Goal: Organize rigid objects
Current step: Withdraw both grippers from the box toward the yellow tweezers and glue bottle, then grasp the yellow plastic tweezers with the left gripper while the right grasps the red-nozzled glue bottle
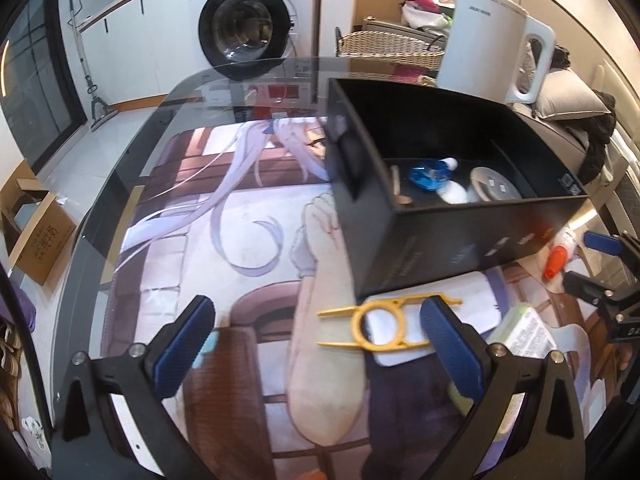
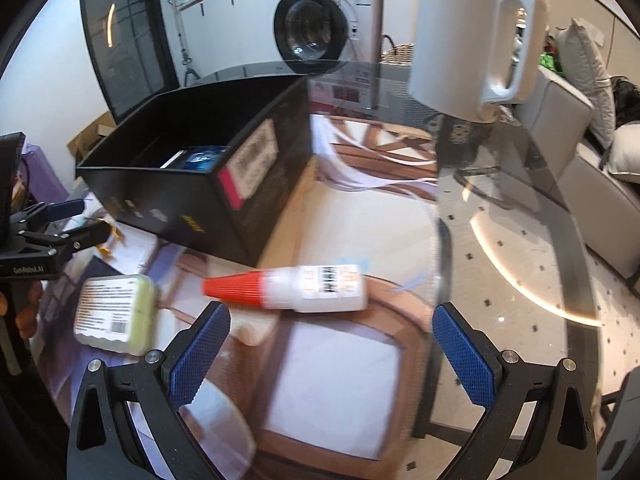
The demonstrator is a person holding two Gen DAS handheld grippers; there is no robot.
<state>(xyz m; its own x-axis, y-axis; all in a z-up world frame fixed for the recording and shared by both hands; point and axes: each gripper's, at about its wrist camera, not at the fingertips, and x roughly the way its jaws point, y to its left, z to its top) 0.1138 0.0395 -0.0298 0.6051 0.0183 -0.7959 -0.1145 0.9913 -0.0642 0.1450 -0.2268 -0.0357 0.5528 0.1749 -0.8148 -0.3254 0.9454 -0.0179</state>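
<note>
1. Yellow plastic tool (image 1: 384, 322) is your first worry on the left: it lies flat on the printed mat (image 1: 224, 240), just near of the black box (image 1: 460, 236). Your left gripper (image 1: 316, 342) is spread wide with nothing in it, and the right-hand pad already overlaps the tool's right end. Close from here and I'd expect you to clip one prong so the tool pivots or skids, not lifts.

2. That tool is thin and lies on a white card (image 1: 436, 320). Come down shallow and the pads may drag the card along with it.

3. Black box next: its near wall stands close behind the tool, so a forward push could shunt the box across the mat. It already holds a blue bottle (image 1: 430, 174) and a round white piece (image 1: 494, 186), so drop gently.

4. Green-edged packet (image 2: 116, 308) sits between your two grippers. Both tools converging there risks a knock.

5. Red-capped glue bottle (image 2: 288, 286) lies on its side just beyond your right gripper (image 2: 332, 354), which is also wide open and empty. It's round, so an off-centre squeeze could roll it right, toward the bare glass table (image 2: 520, 240).

6. White kettle (image 2: 472, 36) stands far right; swing wide on the lift and you could bump it.
</note>
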